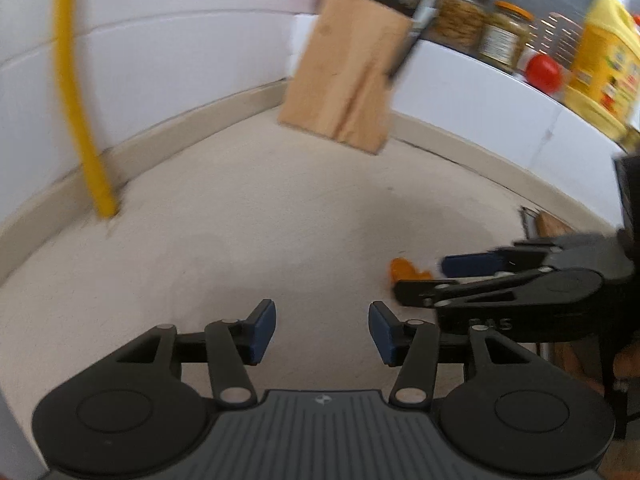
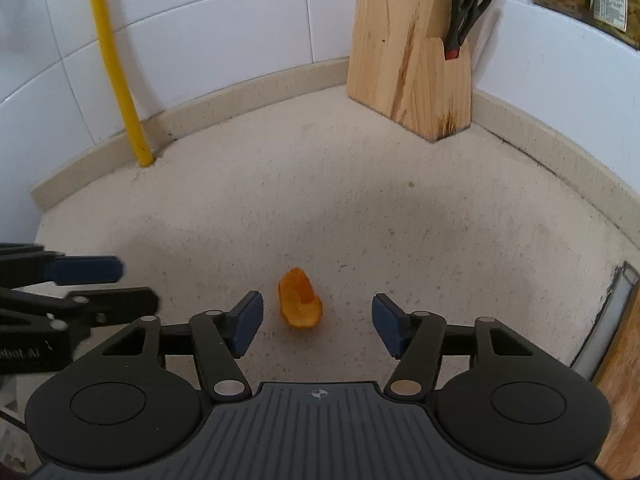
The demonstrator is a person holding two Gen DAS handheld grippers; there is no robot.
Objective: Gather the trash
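A curled piece of orange peel (image 2: 299, 304) lies on the beige speckled counter (image 2: 360, 208), just ahead of my right gripper (image 2: 318, 322). That gripper is open, its blue pads wide apart with the peel lying loose between and slightly beyond them. In the left wrist view the same orange peel (image 1: 406, 270) shows at the right, partly hidden behind the right gripper (image 1: 432, 278). My left gripper (image 1: 322, 332) is open over bare counter with nothing between its pads. It also appears at the left edge of the right wrist view as the left gripper (image 2: 116, 284).
A wooden knife block (image 2: 408, 52) holding black scissors (image 2: 470, 4) stands in the back corner. A yellow pipe (image 2: 120, 80) rises from the counter at the tiled wall. Jars (image 1: 480, 24), a yellow bottle (image 1: 604, 64) and a red object (image 1: 542, 72) sit on a ledge. A wooden board (image 2: 624, 380) lies right.
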